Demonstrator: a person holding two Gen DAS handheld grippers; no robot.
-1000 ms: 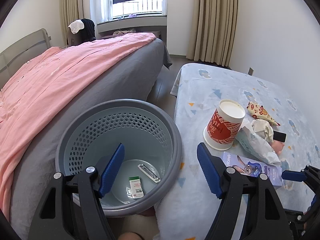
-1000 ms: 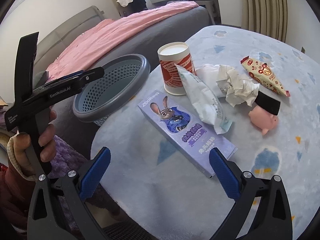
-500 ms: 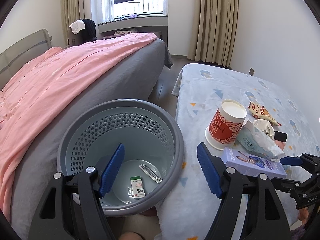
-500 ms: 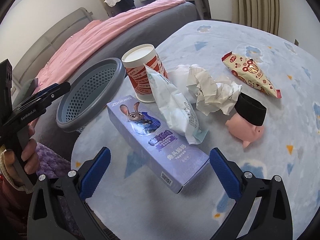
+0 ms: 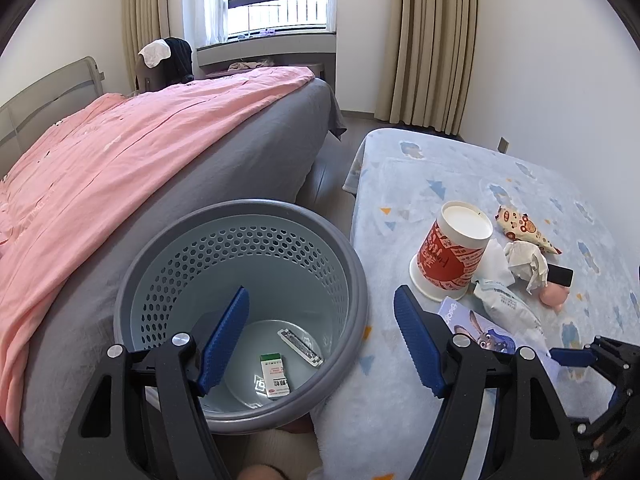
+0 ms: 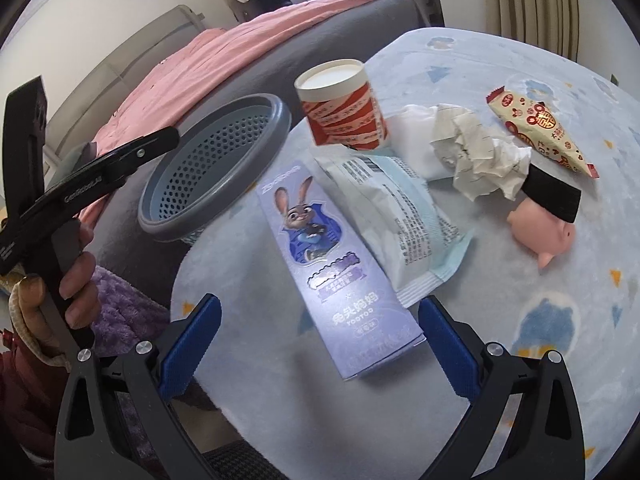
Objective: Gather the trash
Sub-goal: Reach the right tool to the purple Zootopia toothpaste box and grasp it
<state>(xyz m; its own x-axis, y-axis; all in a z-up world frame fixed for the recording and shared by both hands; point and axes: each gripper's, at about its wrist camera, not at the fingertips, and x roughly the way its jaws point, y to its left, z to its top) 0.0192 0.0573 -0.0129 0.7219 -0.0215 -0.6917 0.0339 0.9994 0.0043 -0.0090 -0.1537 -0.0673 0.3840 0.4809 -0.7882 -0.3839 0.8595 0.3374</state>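
Your left gripper [image 5: 320,340] was wide open and held nothing. It hung over the grey trash bin [image 5: 168,248]. Down in the bin lay a little green and white box [image 5: 274,376] and a flat strip [image 5: 300,347]. The bin stood between the bed [image 5: 120,160] and the desk [image 5: 460,168]. On the desk you had a red cup [image 5: 452,256], a white bag [image 5: 508,308], some crumpled paper [image 5: 526,258], a snack pack [image 5: 524,230], a pink toy pig [image 5: 554,294] and a purple box with a bunny on it [image 5: 476,330]. Your right gripper [image 5: 580,358] was by the purple box.
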